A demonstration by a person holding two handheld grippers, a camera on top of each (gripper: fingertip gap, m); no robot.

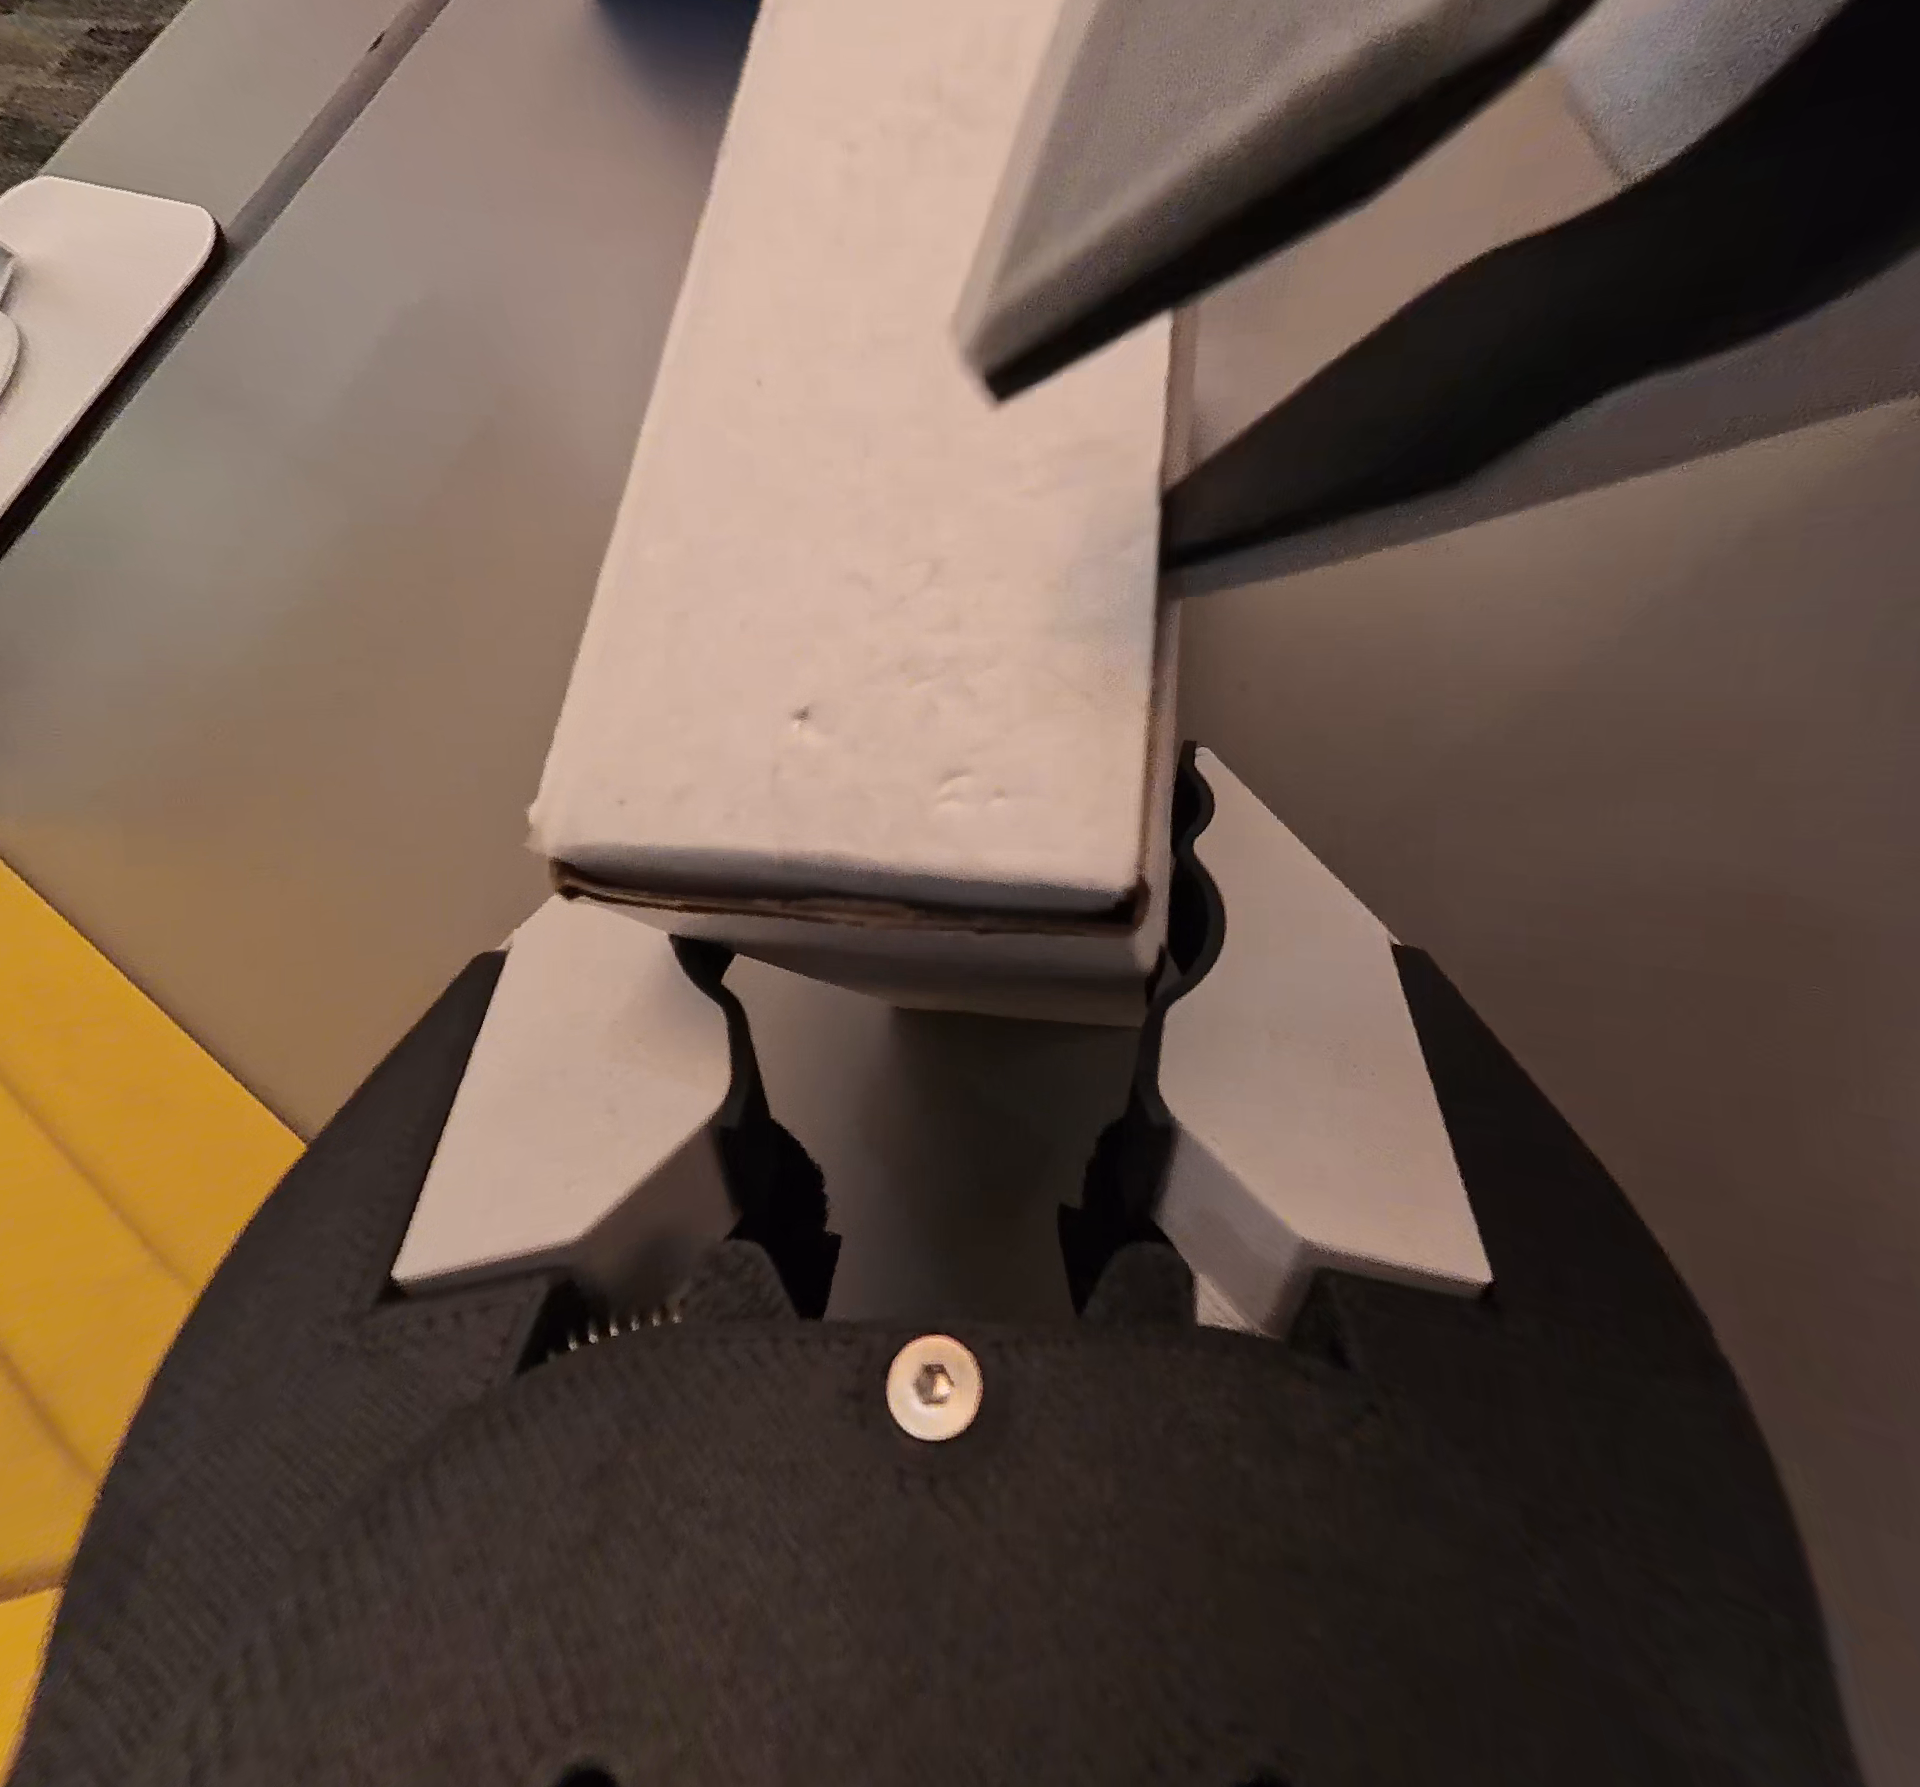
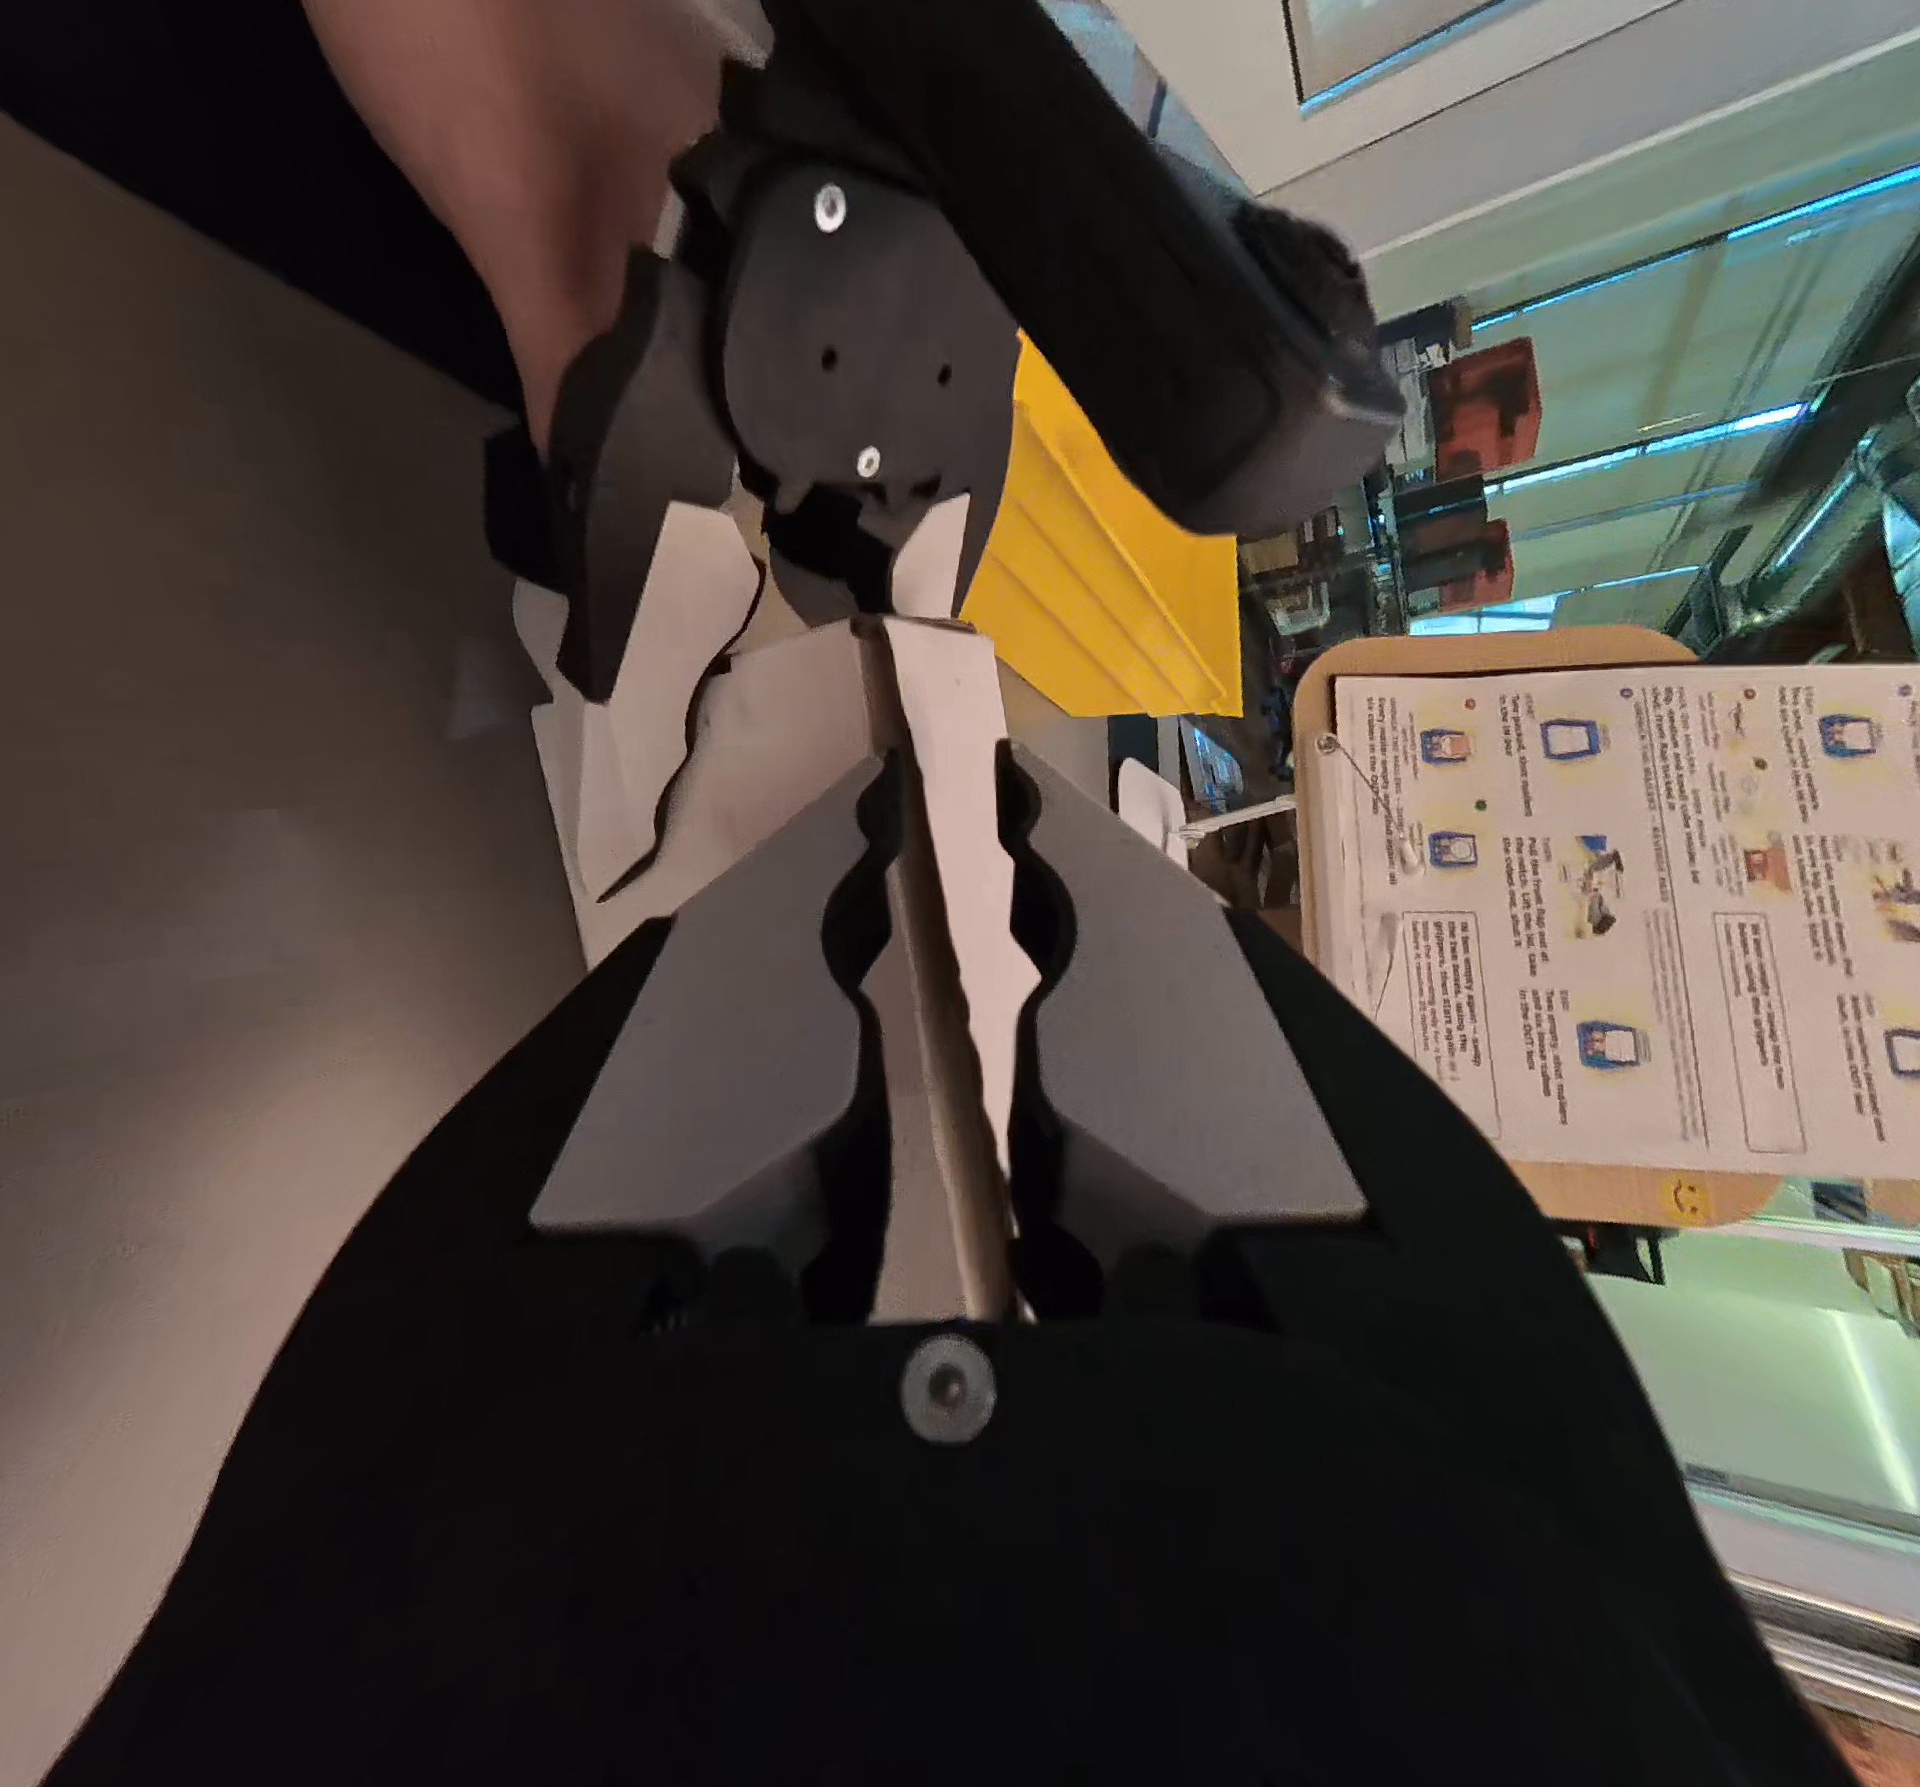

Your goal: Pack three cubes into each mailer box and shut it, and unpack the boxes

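**Both claws on the white mailer box**

My left claw (image 1: 940, 916) is spread around the near end of the white mailer box (image 1: 883, 532), held above the grey table (image 1: 312, 490). My right claw (image 2: 940, 864) pinches a thin cardboard flap (image 2: 961, 802) of it. A yellow bin (image 2: 1091, 594) sits behind.

Dim warm light, motion blur, wide-angle edge distortion

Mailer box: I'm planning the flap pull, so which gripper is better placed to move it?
Right. The right gripper clamps a thin cardboard flap of the mailer box, while the left gripper only straddles its end, so it is probably better for steadying.
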